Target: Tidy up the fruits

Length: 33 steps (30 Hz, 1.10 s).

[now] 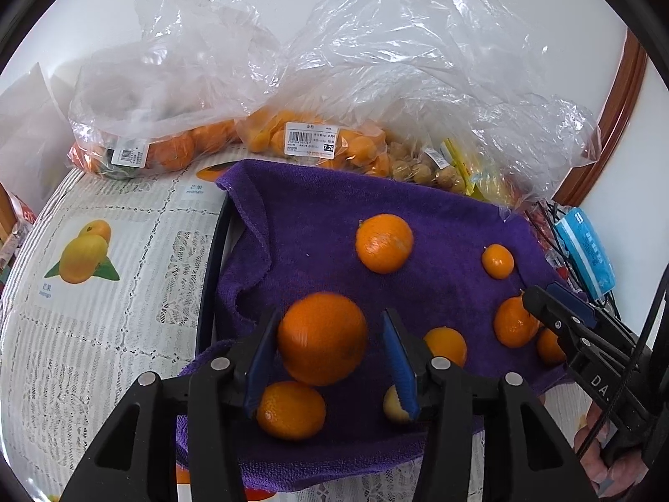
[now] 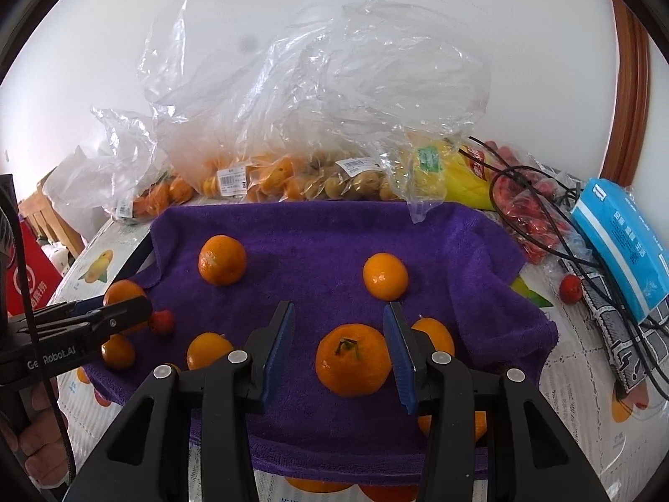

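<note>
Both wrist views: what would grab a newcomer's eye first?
The purple towel spread over the table, dotted with loose oranges, dominates both views. In the left wrist view a large orange sits between the blue pads of the left gripper, with a clear gap on the right side; in the right wrist view a stemmed orange sits between the jaws of the right gripper. Behind the towel, crumpled clear plastic bags of fruit pile against the wall.
</note>
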Tool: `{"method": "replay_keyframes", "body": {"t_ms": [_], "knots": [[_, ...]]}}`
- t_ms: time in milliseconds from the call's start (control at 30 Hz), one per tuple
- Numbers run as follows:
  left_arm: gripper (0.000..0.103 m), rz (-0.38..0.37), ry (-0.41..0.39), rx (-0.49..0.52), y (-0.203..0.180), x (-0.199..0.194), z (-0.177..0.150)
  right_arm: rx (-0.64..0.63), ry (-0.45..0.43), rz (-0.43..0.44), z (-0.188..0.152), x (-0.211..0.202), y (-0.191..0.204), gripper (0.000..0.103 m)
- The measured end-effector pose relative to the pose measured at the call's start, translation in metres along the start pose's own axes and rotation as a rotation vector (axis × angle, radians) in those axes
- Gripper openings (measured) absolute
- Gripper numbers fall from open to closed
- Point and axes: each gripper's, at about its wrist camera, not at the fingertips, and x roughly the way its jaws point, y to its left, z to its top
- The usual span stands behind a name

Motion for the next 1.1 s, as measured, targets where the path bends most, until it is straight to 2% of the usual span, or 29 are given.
{"method": "replay_keyframes", "body": {"t_ms": [167, 267, 367, 467, 633, 733, 933, 1033, 1067, 1100], "knots": [[0.056, -0.025, -0.016, -0.009, 0.000, -0.007, 0.002, -0.005, 0.002, -0.012, -0.001, 0.000, 0.002, 0.044], [0.063, -0.018, -0.030, 0.006, -0.004, -0.013, 0.003, -0.004, -0.008, -0.019, 0.001, -0.006, 0.002, 0.047], [0.066, -0.020, -0.039, 0.004, -0.007, -0.021, 0.004, -0.002, -0.025, -0.011, 0.006, -0.018, 0.004, 0.047], [0.070, -0.018, -0.060, 0.015, -0.015, -0.035, 0.004, 0.004, -0.066, -0.020, 0.011, -0.036, 0.007, 0.055], [0.075, -0.008, -0.088, 0.047, -0.028, -0.070, -0.002, 0.040, -0.076, -0.025, 0.018, -0.076, 0.011, 0.061], [0.079, 0.006, -0.121, 0.065, -0.032, -0.097, -0.011, 0.036, -0.096, -0.068, 0.016, -0.104, 0.016, 0.066], [0.085, 0.013, -0.153, 0.079, -0.034, -0.145, -0.034, 0.076, -0.089, -0.059, -0.004, -0.156, 0.015, 0.067], [0.088, 0.015, -0.168, 0.082, -0.035, -0.165, -0.048, 0.067, -0.089, -0.095, -0.015, -0.179, 0.016, 0.067], [0.089, 0.012, -0.173, 0.076, -0.035, -0.171, -0.053, 0.062, -0.094, -0.097, -0.019, -0.185, 0.016, 0.070], [0.090, 0.009, -0.177, 0.072, -0.036, -0.177, -0.058, 0.061, -0.099, -0.096, -0.024, -0.194, 0.016, 0.079]]}}
